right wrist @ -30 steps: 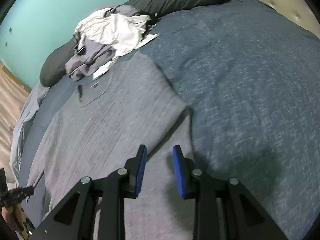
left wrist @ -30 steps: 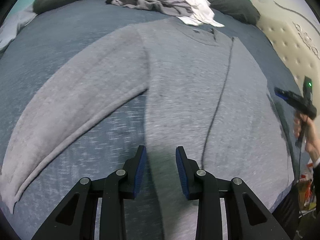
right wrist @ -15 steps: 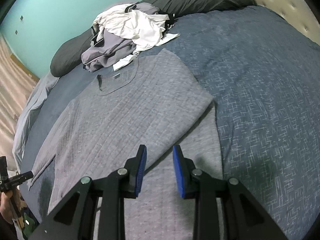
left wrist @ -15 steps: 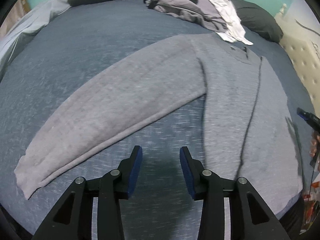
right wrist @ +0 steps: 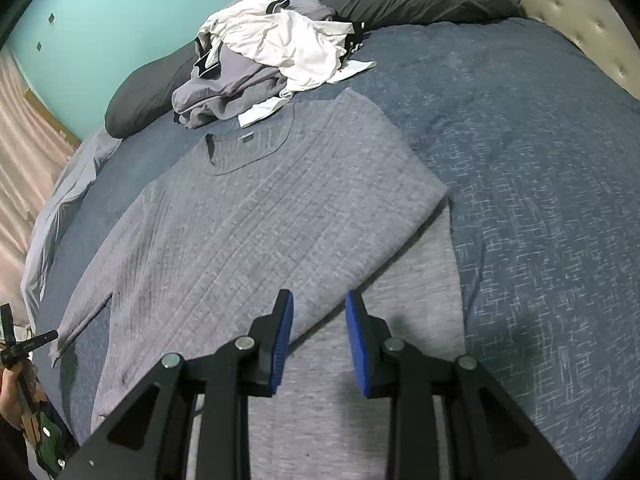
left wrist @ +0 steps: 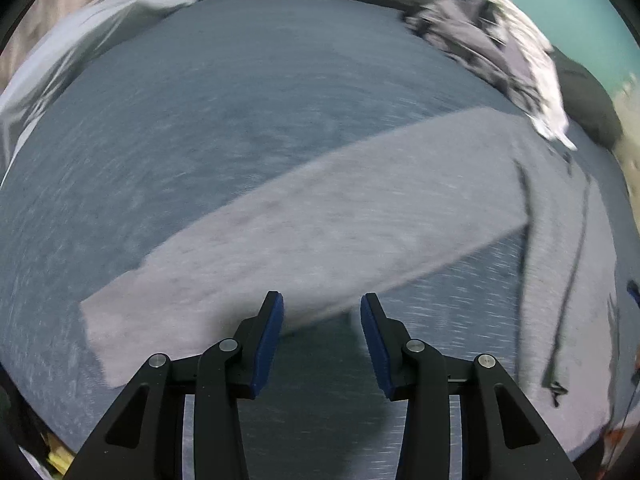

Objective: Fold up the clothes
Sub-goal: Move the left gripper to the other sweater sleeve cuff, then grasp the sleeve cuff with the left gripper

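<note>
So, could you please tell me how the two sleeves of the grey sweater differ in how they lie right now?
The right sleeve is folded across the sweater's body, while the left sleeve stretches out flat on the blue bedspread. The right sleeve hides part of the chest; the left sleeve covers none. Both are the same grey knit and lie smooth.

A grey long-sleeved sweater [right wrist: 256, 232] is lying flat on the blue bed, neckline toward the pillows. One sleeve [left wrist: 304, 236] is stretching out sideways; the other side is lying folded across its body.
</note>
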The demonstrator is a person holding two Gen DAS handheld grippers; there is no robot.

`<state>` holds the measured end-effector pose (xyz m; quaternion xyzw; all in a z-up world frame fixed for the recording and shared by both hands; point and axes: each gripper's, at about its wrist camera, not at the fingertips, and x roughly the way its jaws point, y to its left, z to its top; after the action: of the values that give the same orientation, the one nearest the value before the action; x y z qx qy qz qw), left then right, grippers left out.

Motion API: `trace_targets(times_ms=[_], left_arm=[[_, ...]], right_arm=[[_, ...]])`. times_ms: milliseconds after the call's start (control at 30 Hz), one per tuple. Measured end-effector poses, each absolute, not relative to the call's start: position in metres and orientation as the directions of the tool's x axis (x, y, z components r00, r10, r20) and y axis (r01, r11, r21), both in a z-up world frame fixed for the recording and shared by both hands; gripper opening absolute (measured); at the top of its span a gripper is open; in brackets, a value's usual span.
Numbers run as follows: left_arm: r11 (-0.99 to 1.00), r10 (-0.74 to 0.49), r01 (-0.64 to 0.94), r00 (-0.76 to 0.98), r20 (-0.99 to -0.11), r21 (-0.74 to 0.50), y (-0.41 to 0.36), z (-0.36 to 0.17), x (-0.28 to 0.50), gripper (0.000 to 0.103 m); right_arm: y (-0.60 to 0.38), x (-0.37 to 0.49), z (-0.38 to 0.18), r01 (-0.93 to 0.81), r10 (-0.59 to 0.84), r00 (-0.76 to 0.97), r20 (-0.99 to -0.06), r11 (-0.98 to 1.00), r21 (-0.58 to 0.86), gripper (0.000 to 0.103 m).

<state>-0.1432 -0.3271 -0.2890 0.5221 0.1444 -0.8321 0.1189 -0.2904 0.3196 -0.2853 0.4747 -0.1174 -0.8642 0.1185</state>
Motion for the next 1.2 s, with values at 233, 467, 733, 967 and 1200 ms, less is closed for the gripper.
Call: trace_targets(times_ms=[233,467,733,967,1200], left_arm=[[-0.894,-0.122,0.440,-0.415,-0.901,-0.082,-0.378,-0.291,-0.120,0.044],[-0.860,-0.183,0.509,-0.390,-0.903,-0.046,-0.410,-0.294,-0.100,0.044],[-0.827,-0.248,0.563,-0.350,-0.903,0.009,-0.431,-0.298,-0.083,0.044],[-0.820,-0.235,0.573,-0.334,-0.913,0.001,-0.435,-0.311,-0.077,0.044],[-0.856,-0.231,0.516,-0.360,-0.904,0.013,-0.412,-0.306,-0.080,0.006]], right_arm=[[0.305,-0.290,-0.289,0.122,-0.325,-0.507,-0.798,-0.944,0.307,0.027],[0.302,-0.288,-0.290,0.124,-0.329,-0.504,-0.799,-0.943,0.310,0.027],[0.299,-0.286,-0.289,0.130,-0.332,-0.505,-0.797,-0.942,0.310,0.027],[0.294,-0.285,-0.289,0.143,-0.342,-0.500,-0.796,-0.939,0.313,0.027],[0.294,-0.286,-0.292,0.139,-0.345,-0.495,-0.798,-0.937,0.320,0.027]])
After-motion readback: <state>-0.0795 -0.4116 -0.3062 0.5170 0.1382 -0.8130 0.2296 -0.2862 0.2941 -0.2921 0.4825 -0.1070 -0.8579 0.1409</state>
